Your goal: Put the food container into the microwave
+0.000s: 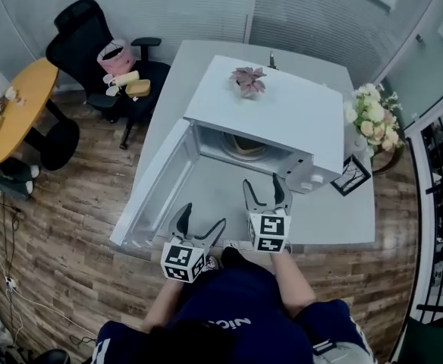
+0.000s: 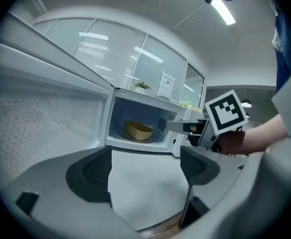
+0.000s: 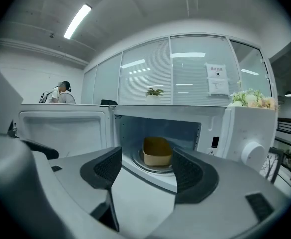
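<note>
The door (image 1: 157, 184) stands open at the left. The left gripper (image 1: 204, 217) has its fingers wide apart, holding nothing. The food container (image 3: 157, 152) sits inside the microwave (image 1: 282, 112). The right gripper (image 1: 262, 182), fingers also apart and empty, hovers before the microwave; closing the door now could strike it, I think.

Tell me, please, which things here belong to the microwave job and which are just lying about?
Job: microwave; its open door; container inside it; left gripper and right gripper, both open and empty.
Lying about: plant on the microwave; flowers; chair; yellow table.
</note>
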